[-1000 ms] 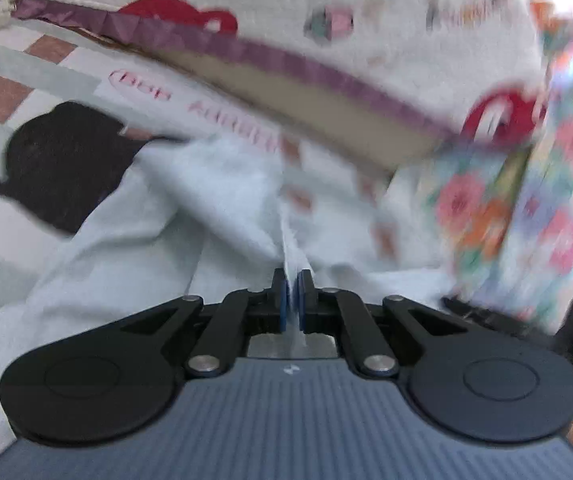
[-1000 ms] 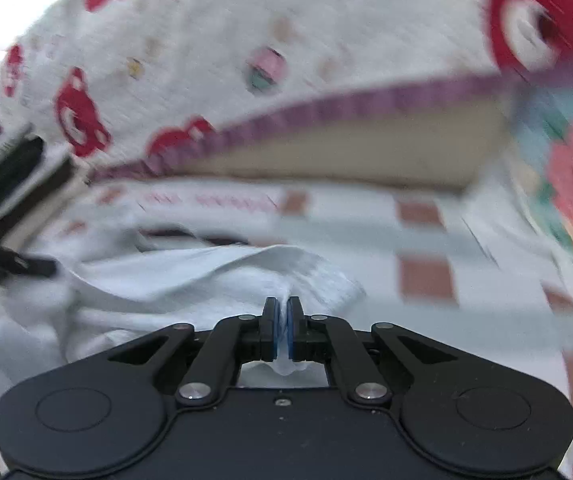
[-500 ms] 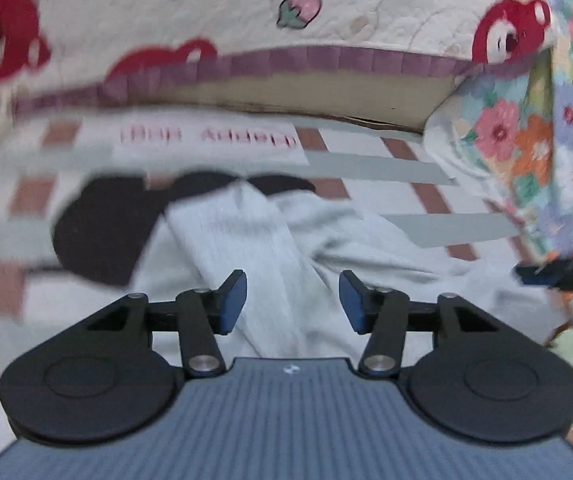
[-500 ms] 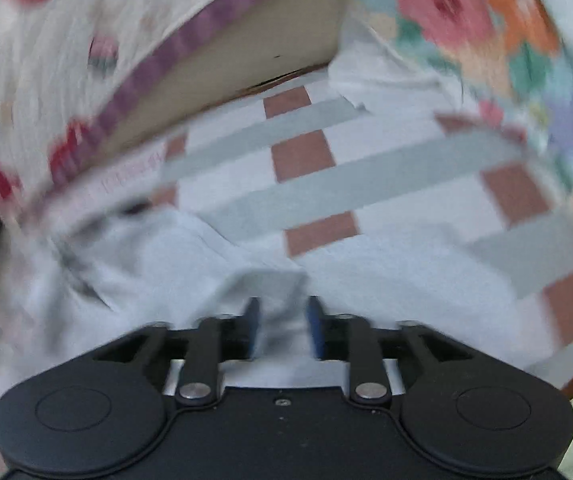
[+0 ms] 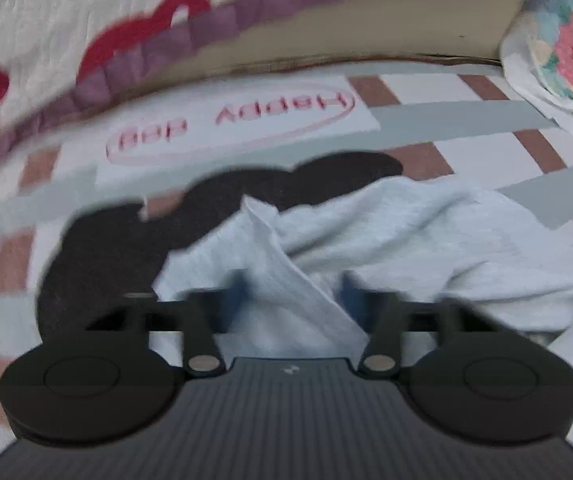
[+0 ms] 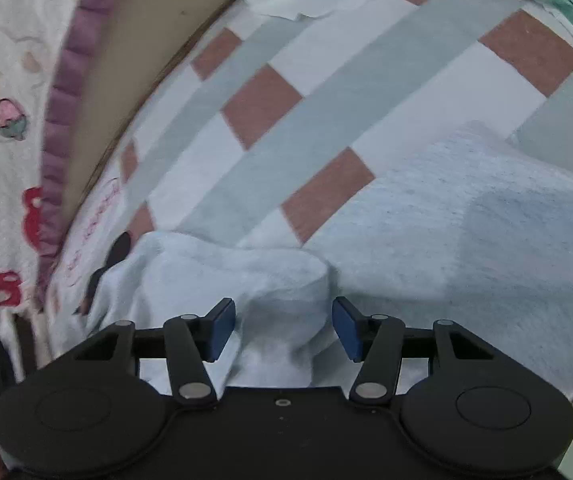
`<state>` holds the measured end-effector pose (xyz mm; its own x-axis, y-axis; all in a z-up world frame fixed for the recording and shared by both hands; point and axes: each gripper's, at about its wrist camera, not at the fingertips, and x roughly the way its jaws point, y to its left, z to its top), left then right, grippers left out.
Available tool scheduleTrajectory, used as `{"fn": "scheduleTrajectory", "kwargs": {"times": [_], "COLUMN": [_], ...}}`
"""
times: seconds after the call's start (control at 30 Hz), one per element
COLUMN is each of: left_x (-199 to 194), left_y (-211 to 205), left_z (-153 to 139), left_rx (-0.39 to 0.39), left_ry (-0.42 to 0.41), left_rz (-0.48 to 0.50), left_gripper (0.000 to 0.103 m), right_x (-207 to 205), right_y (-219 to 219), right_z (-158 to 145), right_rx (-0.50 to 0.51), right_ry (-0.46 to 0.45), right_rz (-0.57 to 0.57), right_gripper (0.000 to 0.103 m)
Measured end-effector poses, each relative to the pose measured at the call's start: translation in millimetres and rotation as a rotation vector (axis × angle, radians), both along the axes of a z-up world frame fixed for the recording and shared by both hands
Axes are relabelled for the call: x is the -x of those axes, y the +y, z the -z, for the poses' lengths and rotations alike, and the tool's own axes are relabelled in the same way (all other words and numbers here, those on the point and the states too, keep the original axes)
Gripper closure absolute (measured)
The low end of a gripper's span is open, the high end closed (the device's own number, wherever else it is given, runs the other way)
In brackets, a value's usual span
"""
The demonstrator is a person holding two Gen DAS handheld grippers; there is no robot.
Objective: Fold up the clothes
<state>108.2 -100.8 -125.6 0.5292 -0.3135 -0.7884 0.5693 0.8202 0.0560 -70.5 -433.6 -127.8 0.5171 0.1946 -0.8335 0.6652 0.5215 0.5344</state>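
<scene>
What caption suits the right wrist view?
Right gripper opening astride a pale blue garment on a checked sheet.

One pale blue garment (image 5: pixel 406 232) is lying on one checked sheet (image 6: pixel 326 112), which is bearing one black patch (image 5: pixel 126 248) and one oval red logo (image 5: pixel 230 120). One quilted cover (image 5: pixel 46 8) and one floral cloth (image 5: pixel 566 48) are bordering it. Two grippers are showing: the left gripper (image 5: pixel 294 292) is standing apart around one cloth ridge, and the right gripper (image 6: pixel 282 320) is opening around one hump.
</scene>
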Motion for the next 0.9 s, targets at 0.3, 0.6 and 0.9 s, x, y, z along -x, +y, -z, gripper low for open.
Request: {"fn": "scheduleTrajectory", "kwargs": {"times": [0.3, 0.6, 0.9], "left_x": [54, 60, 56], "left_y": [81, 128, 116], "left_z": [-69, -42, -27], "left_rx": [0.117, 0.164, 0.175], "left_ry": [-0.123, 0.124, 0.236], "left_rz": [-0.051, -0.127, -0.01], "left_gripper": [0.097, 0.096, 0.061], "right_x": [43, 82, 84], "right_y": [47, 39, 24], "right_z": [-67, -34, -37], "right_rx": [0.773, 0.773, 0.702], "right_ry": [-0.243, -0.076, -0.077], "right_rz": [-0.317, -0.285, -0.24], "right_gripper": [0.093, 0.093, 0.084]}}
